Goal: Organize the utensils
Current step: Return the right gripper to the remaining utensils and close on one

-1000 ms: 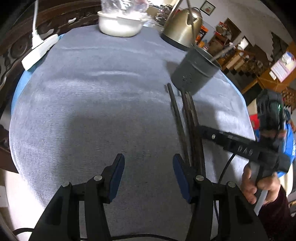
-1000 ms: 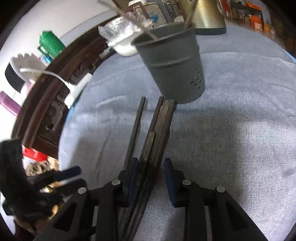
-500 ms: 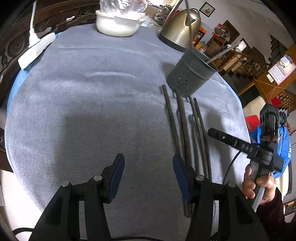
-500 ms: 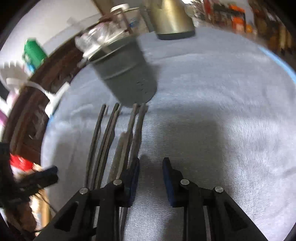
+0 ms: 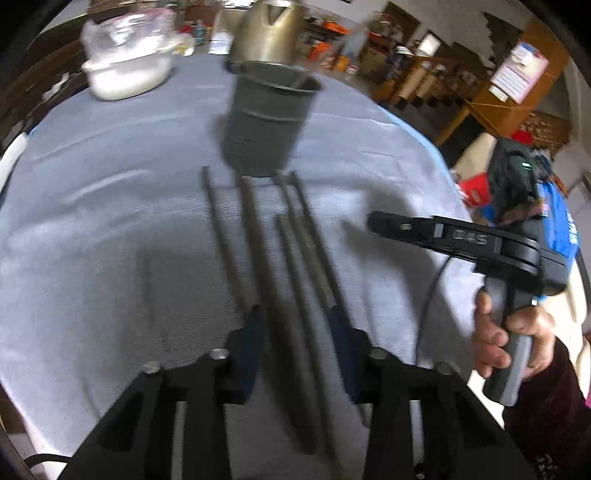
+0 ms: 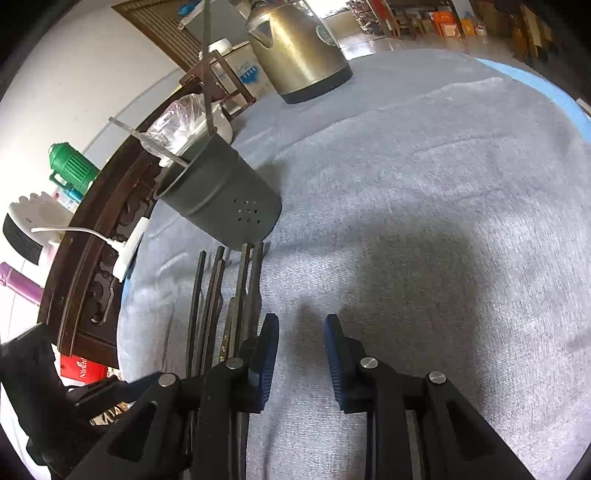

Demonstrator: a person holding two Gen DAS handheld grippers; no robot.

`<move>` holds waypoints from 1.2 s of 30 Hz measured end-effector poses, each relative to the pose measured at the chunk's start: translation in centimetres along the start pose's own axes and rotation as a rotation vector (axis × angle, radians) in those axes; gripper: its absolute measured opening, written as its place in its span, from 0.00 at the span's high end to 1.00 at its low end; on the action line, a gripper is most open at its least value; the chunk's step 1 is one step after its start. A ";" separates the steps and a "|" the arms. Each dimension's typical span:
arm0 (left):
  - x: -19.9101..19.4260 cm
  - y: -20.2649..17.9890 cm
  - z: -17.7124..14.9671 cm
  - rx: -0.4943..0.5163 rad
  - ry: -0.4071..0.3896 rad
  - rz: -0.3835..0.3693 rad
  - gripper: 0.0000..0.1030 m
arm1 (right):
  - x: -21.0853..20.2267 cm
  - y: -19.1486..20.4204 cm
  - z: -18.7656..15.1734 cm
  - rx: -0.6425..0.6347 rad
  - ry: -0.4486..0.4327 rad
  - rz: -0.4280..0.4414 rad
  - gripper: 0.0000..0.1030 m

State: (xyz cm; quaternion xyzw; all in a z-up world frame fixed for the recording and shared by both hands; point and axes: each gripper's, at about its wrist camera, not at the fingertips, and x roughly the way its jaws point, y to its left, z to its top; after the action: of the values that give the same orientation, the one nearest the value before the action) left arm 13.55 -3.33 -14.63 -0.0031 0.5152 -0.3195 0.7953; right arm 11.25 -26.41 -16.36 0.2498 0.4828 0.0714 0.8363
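Observation:
Several dark chopsticks point(image 5: 255, 229) lie side by side on the grey cloth, their far ends by a grey utensil holder point(image 5: 266, 122). My left gripper point(image 5: 295, 332) hangs over their near ends. Its jaws are closing with some of the sticks between them, and a gap still shows beside the left pad. My right gripper point(image 6: 301, 350) is narrowly open over bare cloth, with the chopsticks point(image 6: 240, 288) just left of its left finger. The holder point(image 6: 221, 199) has a couple of thin utensils standing in it. In the left wrist view a hand point(image 5: 509, 343) holds the right gripper point(image 5: 380, 223) to the right of the sticks.
A brass-coloured kettle point(image 5: 269, 29) stands behind the holder and a white bowl point(image 5: 125, 70) with a plastic bag sits at the far left. A white power strip point(image 6: 129, 251) lies at the cloth's left edge by a carved wooden frame. The table drops off on the right point(image 5: 436, 155).
The left gripper slid right until it straddles the chopsticks, and its jaws narrowed. The right gripper moved right, off the sticks. The bundled chopsticks now lie fanned apart.

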 end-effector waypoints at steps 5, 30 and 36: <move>1.2 -0.7 0.7 0.033 0.035 -0.030 0.88 | 0.1 -1.0 -0.2 0.053 0.003 0.052 0.72; 6.4 0.3 5.7 0.037 0.170 0.029 0.88 | 0.2 -2.2 -0.1 0.092 0.008 0.095 0.72; 5.7 1.4 5.8 -0.002 0.140 0.029 0.92 | 1.0 0.0 1.0 0.036 0.043 0.098 0.72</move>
State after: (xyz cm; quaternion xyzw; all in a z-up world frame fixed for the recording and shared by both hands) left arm 20.50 -7.00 -17.01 0.0256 0.5698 -0.3069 0.7619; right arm 12.62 -26.42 -16.70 0.2867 0.4891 0.1089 0.8166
